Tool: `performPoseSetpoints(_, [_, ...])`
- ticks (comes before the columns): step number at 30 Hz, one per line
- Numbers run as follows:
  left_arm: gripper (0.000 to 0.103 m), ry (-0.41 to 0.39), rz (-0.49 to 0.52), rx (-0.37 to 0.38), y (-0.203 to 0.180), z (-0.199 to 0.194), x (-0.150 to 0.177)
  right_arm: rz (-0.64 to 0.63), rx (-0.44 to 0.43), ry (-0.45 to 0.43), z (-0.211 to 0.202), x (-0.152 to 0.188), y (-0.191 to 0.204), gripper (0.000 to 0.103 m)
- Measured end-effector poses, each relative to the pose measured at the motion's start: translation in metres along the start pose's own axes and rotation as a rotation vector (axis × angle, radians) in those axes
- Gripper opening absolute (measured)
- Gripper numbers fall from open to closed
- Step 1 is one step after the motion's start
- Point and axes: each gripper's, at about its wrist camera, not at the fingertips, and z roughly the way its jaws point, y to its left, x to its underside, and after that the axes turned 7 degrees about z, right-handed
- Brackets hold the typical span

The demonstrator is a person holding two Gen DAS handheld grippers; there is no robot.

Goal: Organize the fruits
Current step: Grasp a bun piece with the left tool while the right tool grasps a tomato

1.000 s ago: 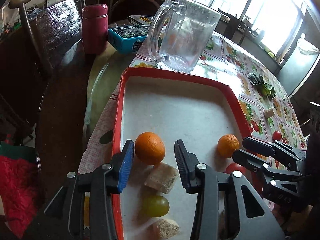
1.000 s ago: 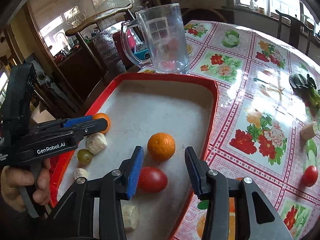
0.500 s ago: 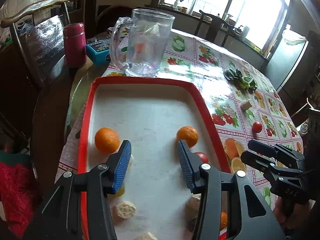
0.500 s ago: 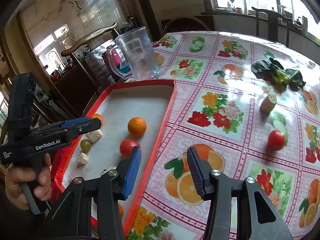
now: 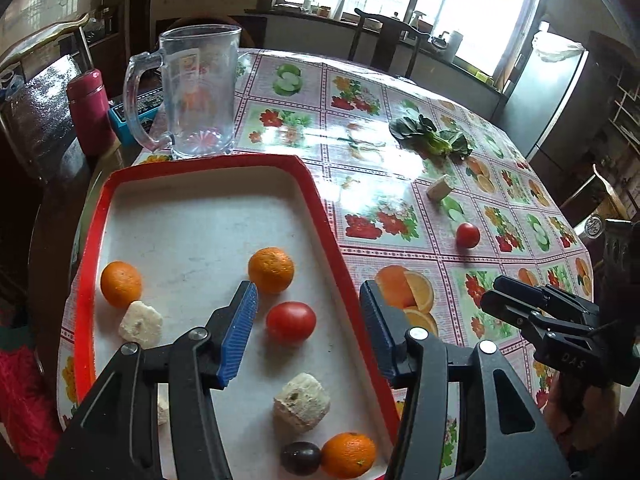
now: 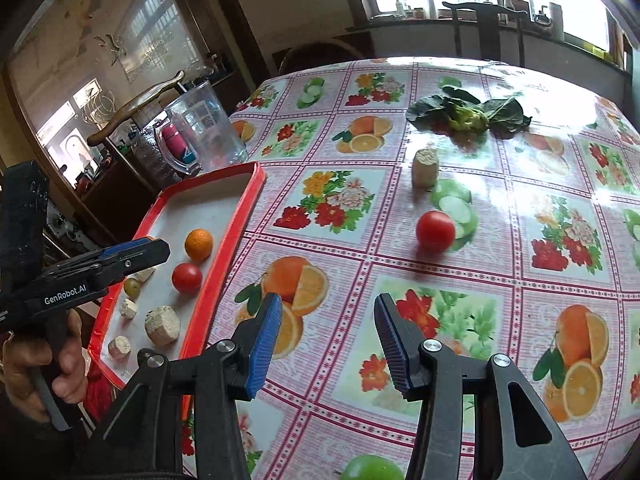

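Observation:
A red-rimmed tray (image 5: 98, 216) holds three oranges, one in the middle (image 5: 271, 258), a red tomato (image 5: 291, 321), a dark grape (image 5: 300, 457) and pale chunks. My left gripper (image 5: 308, 316) is open and empty above the tray's right side. A second tomato (image 6: 435, 230) lies on the fruit-print tablecloth, beyond my right gripper (image 6: 326, 338), which is open and empty over the cloth. The tray also shows in the right wrist view (image 6: 236, 216). The loose tomato shows in the left wrist view (image 5: 467, 235) too.
A clear glass jug (image 5: 196, 92) stands behind the tray. A leafy green (image 6: 468, 114) and a pale corn-like piece (image 6: 425, 168) lie farther out on the table. A green fruit (image 6: 370, 468) sits at the near edge. A pink flask (image 5: 90, 112) stands left.
Both grippers have swung right. The left moved from the tray's left oranges toward its right side. The right left the tray and now hovers over the tablecloth facing the loose tomato.

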Motion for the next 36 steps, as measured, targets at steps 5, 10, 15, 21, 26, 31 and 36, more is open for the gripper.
performPoseSetpoints(5, [0.052,0.01,0.045,0.02,-0.022,0.008,-0.005,0.02,0.025,-0.01,-0.003,-0.002,-0.019,0.05])
performPoseSetpoints(10, [0.052,0.024,0.067,0.034,-0.037,0.017,-0.01,0.031,0.056,-0.033,-0.001,-0.009,-0.033,0.05])
performPoseSetpoints(15, [0.052,0.028,0.073,0.039,-0.046,0.026,-0.019,0.036,0.08,-0.031,0.01,-0.022,-0.045,0.05])
performPoseSetpoints(21, [0.052,0.028,0.09,0.051,-0.059,0.039,-0.037,0.033,0.106,-0.02,0.03,-0.037,-0.054,0.049])
performPoseSetpoints(26, [0.052,0.026,0.131,0.056,-0.078,0.052,-0.056,0.021,0.108,-0.006,0.046,-0.048,-0.056,0.049])
performPoseSetpoints(31, [0.052,0.029,0.181,0.065,-0.103,0.071,-0.074,0.029,0.089,0.019,0.058,-0.05,-0.066,0.031])
performPoseSetpoints(36, [0.052,0.045,0.231,0.072,-0.13,0.101,-0.086,0.087,0.057,-0.022,0.028,-0.038,-0.087,0.031])
